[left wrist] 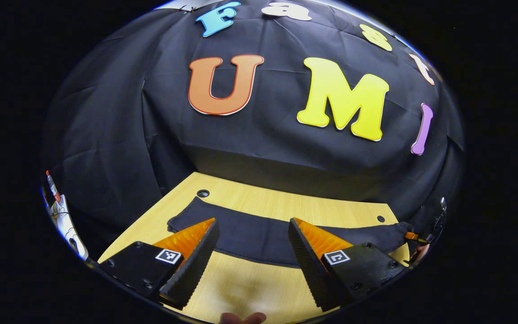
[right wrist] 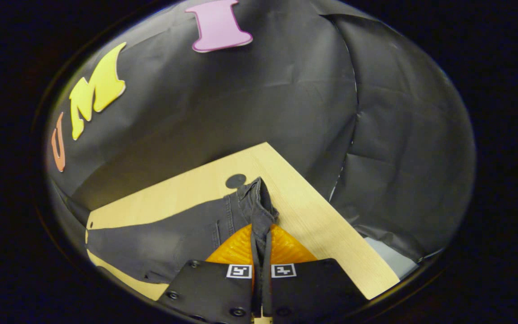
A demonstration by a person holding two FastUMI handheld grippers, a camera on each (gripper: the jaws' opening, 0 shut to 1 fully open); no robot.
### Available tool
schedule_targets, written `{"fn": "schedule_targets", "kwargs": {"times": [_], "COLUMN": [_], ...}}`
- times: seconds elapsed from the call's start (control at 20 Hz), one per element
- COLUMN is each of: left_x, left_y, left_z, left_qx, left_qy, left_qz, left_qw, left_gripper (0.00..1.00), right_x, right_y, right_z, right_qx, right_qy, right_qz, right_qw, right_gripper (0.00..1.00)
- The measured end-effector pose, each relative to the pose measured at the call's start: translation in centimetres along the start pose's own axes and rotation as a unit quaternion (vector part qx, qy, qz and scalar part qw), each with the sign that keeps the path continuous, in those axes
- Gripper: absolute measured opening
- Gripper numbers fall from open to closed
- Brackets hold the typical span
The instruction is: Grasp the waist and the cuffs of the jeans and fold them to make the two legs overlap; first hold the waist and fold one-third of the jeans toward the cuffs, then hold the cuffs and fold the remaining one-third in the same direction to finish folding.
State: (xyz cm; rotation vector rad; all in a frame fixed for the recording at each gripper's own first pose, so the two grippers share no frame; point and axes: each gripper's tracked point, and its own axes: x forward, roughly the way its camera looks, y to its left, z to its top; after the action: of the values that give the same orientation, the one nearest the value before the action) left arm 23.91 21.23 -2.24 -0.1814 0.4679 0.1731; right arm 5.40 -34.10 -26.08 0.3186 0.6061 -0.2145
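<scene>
1. Left gripper view showed a pale wood-grain surface (left wrist: 259, 204) with small dark round holes near its far edge, black cloth wall behind it and on both sides.
2. Dark jeans (left wrist: 259, 236) lay flat across the surface in a long band, left to right, edge seam toward the camera.
3. Left gripper (left wrist: 253, 245) hung above the near edge of the jeans, fingers spread wide apart, nothing between them; contact with the cloth could not be told.
4. At the far right of that view the other gripper sat at the jeans' end, small and partly cut off.
5. Right gripper view showed a corner of the same surface (right wrist: 313, 211), one dark hole near the jeans, cloth wall beyond.
6. Right gripper (right wrist: 261, 252) was closed, both fingers pinching a bunched fold at the end of the jeans (right wrist: 173, 234); the fold stood up between the fingers, the rest lay flat to the left.
</scene>
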Motion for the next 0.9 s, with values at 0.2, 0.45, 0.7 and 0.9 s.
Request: {"fn": "schedule_targets", "kwargs": {"times": [0.2, 0.45, 0.7, 0.9], "left_x": [-0.5, -1.2, -3.0, -4.9], "left_y": [2.3, 6.1, 11.1, 15.7], "left_z": [-0.3, -1.2, -3.2, -4.1], "left_qx": [-0.012, -0.037, -0.089, -0.106], "left_qy": [-0.011, -0.024, -0.011, -0.011], "left_qz": [0.007, 0.020, 0.045, 0.079], "left_qw": [1.000, 0.999, 0.995, 0.991], "left_gripper": [0.99, 0.99, 0.99, 0.99], "right_x": [-5.0, -11.0, -13.8, -12.9], "right_y": [6.5, 19.1, 32.1, 39.5], "right_z": [4.2, 6.1, 2.4, -3.0], "right_qx": [-0.029, -0.088, -0.122, -0.132], "right_qy": [-0.040, -0.077, -0.067, -0.049], "right_qz": [0.023, 0.081, 0.145, 0.169], "right_qw": [0.999, 0.990, 0.980, 0.975], "right_gripper": [0.01, 0.01, 0.01, 0.01]}}
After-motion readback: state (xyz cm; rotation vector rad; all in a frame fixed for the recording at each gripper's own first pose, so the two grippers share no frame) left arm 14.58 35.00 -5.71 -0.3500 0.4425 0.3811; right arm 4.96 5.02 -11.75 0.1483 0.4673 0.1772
